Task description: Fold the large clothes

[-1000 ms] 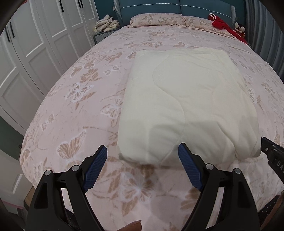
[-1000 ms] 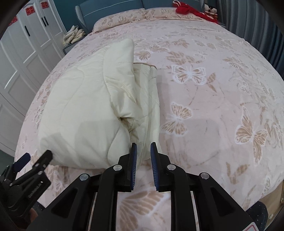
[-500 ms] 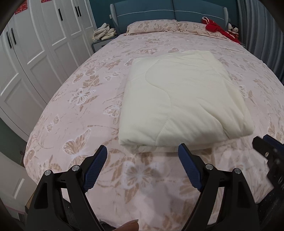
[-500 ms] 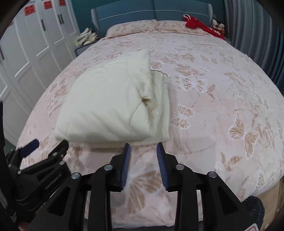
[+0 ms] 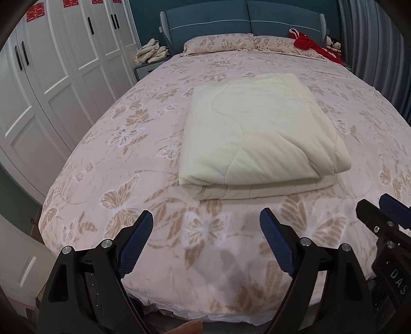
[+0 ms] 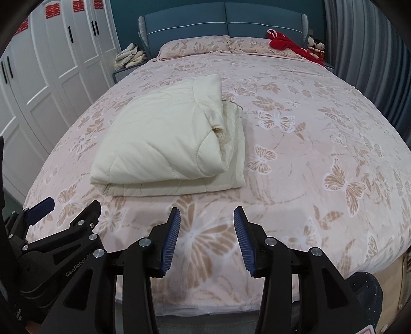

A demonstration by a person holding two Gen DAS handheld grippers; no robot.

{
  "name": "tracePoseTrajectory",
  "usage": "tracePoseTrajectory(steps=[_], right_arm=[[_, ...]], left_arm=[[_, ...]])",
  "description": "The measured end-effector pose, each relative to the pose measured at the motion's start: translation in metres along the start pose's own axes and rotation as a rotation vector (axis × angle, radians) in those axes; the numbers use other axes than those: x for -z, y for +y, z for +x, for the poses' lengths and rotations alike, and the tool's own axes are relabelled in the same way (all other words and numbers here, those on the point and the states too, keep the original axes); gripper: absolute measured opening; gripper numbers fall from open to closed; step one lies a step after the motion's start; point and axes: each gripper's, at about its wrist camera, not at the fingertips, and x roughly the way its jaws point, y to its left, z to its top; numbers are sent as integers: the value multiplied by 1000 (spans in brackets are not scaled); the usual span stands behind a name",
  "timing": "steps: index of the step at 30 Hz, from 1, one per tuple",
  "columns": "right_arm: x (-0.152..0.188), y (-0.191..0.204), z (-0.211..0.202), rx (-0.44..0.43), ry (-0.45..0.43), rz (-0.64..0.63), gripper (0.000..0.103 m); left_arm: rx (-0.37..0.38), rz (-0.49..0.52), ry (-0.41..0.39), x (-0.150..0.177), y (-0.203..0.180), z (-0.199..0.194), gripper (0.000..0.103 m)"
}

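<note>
Cream quilt (image 5: 257, 136) folded flat (edges slightly uneven).

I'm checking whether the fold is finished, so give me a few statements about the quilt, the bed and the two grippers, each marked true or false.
1. The cream quilt lies folded on the butterfly-print bedspread. True.
2. The right gripper is clamped on the quilt's corner. False: its jaws are opening, with nothing between them, short of the quilt.
3. The left gripper is open and holds nothing. True.
4. A red garment lies at the foot of the bed. False: it lies by the pillows, near the headboard.
5. White wardrobe doors stand beside the bed. True.
</note>
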Motion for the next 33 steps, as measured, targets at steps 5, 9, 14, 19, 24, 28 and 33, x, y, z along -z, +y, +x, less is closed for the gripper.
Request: tracePoseTrajectory(steps=[5, 9, 14, 19, 24, 28, 33], right_arm=[[9, 5, -4, 0, 3, -17, 44], [12, 7, -8, 0, 3, -20, 44], [15, 9, -11, 0, 2, -24, 44], [16, 10, -11, 4, 4, -24, 44], [20, 10, -10, 1, 13, -22, 44], [24, 11, -10, 0, 20, -23, 44], [25, 10, -8, 0, 29, -25, 44]], left_arm=[[-8, 11, -10, 8, -1, -8, 83], [-6, 16, -13, 14, 0, -12, 83], [1, 18, -12, 18, -1, -15, 83], [11, 15, 1, 22, -2, -18, 87], [28, -9, 34, 24, 1, -17, 88], [30, -17, 55, 27, 1, -15, 88], [37, -25, 73, 31, 2, -13, 88]])
